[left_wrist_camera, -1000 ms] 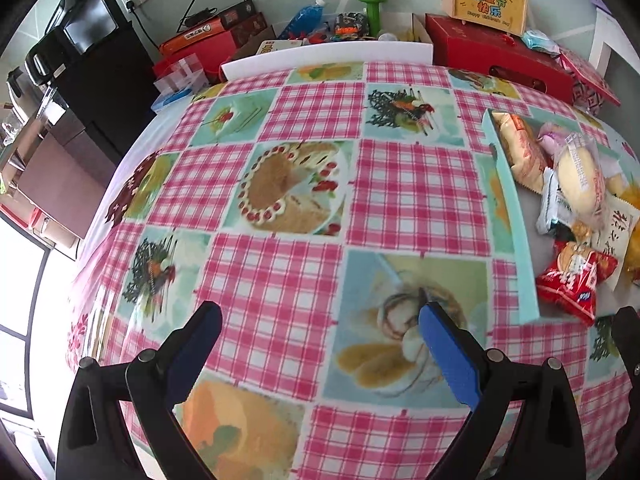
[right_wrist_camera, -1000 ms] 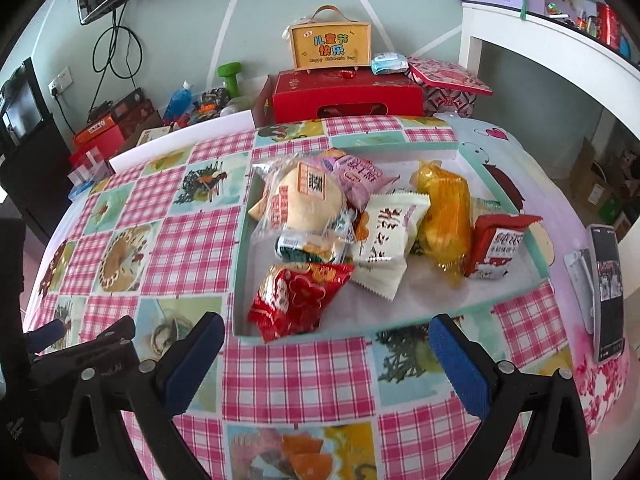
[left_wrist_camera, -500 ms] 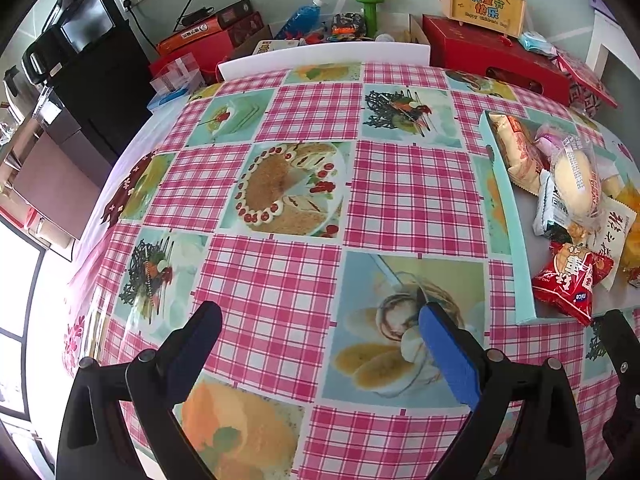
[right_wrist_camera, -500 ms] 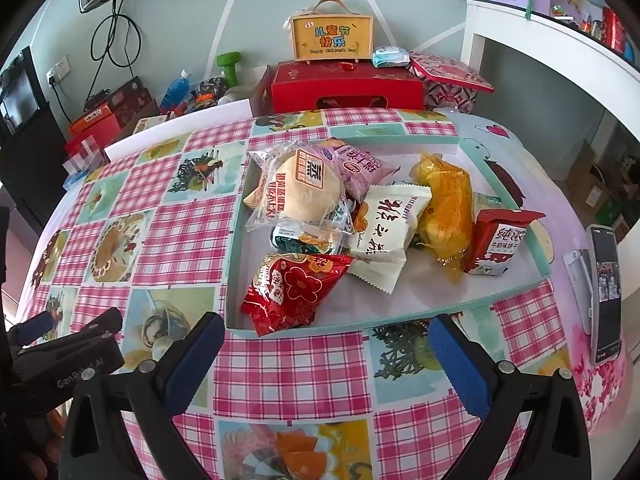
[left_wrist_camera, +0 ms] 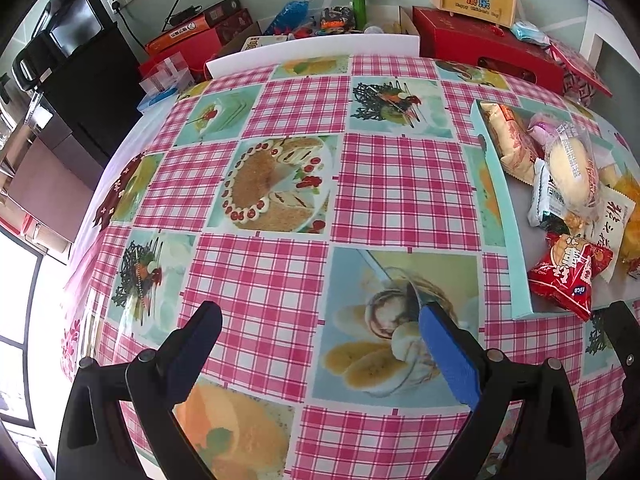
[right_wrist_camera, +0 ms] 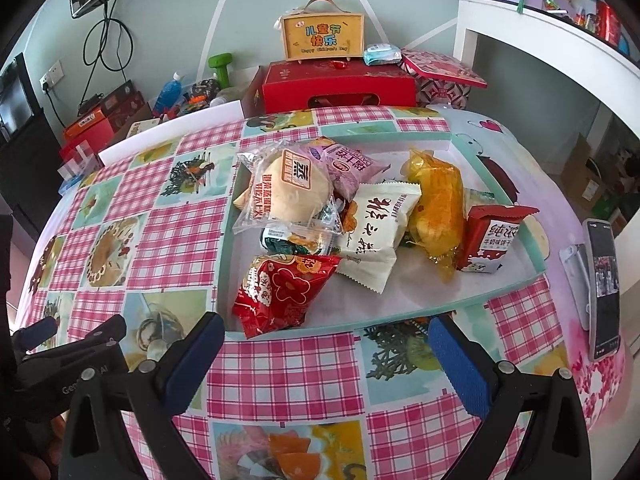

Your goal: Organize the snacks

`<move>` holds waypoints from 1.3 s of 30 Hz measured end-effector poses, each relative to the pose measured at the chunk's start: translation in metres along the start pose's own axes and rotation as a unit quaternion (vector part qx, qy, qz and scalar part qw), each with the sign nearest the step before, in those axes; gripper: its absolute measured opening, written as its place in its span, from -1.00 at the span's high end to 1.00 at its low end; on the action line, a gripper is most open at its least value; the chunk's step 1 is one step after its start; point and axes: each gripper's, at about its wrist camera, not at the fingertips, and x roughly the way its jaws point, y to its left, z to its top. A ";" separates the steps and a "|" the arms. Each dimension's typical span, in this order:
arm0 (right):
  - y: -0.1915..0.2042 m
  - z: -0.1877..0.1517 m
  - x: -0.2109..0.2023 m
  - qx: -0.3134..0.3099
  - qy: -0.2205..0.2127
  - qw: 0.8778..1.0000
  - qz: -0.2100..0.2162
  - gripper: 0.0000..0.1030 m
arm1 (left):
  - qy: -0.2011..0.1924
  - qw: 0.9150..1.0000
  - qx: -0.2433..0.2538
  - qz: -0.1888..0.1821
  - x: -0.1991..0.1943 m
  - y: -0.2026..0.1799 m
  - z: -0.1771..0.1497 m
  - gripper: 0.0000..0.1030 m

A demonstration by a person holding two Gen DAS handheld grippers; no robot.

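Snacks in crinkly plastic wrappers lie heaped in a shallow rectangular tray with a pale green rim (right_wrist_camera: 505, 301), just ahead of the right gripper (right_wrist_camera: 326, 338), whose blue-padded fingers stand wide apart and hold nothing. Nearest that gripper, touching the tray's front rim, is a glossy red foil packet with flower prints (right_wrist_camera: 280, 290). Behind it sits a small dark green and white packet (right_wrist_camera: 294, 240), and on top of that a round pale bun in clear film (right_wrist_camera: 294, 192). A pink packet (right_wrist_camera: 350, 166) lies beyond the bun. To the right of these, a flat white pillow pack with black characters (right_wrist_camera: 374, 230) overlaps a lumpy cake in yellow cellophane (right_wrist_camera: 434, 200), and furthest right a small red and white biscuit packet (right_wrist_camera: 490, 236) leans upright near the rim.

The left gripper (left_wrist_camera: 316, 322) hovers over bare tablecloth, its jaws also spread wide and empty — the tray lies off to its right, with the red packet (left_wrist_camera: 568, 274) closest. The glossy oilcloth tablecloth (left_wrist_camera: 256, 280) has pink gingham squares and dessert pictures.

To the right gripper's far right, a dark smartphone (right_wrist_camera: 604, 288) lies on the table's edge. Beyond the table stand a red cardboard gift box (right_wrist_camera: 340, 86), a yellow handled box (right_wrist_camera: 322, 36) atop it and a green dumbbell (right_wrist_camera: 220, 62).
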 end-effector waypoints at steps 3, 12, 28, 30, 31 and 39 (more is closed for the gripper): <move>0.000 0.000 0.001 0.001 0.002 1.000 0.001 -1.00 | 0.005 1.000 -0.001 0.001 0.002 0.000 0.000 -0.92; -0.002 0.000 0.002 0.004 0.003 1.000 0.006 -1.00 | 0.009 1.000 0.002 0.007 0.005 -0.003 0.000 -0.92; -0.007 0.000 0.002 0.015 0.006 1.000 0.011 -1.00 | 0.013 1.000 0.012 0.016 0.009 -0.009 -0.001 -0.92; -0.007 0.000 0.001 0.016 0.006 1.000 0.011 -1.00 | 0.013 1.000 0.013 0.016 0.009 -0.009 -0.001 -0.92; -0.007 0.000 0.001 0.017 0.006 1.000 0.011 -1.00 | 0.013 1.000 0.013 0.016 0.009 -0.009 -0.001 -0.92; -0.008 0.000 0.002 0.017 0.006 1.000 0.011 -1.00 | 0.013 1.000 0.012 0.016 0.009 -0.010 -0.001 -0.92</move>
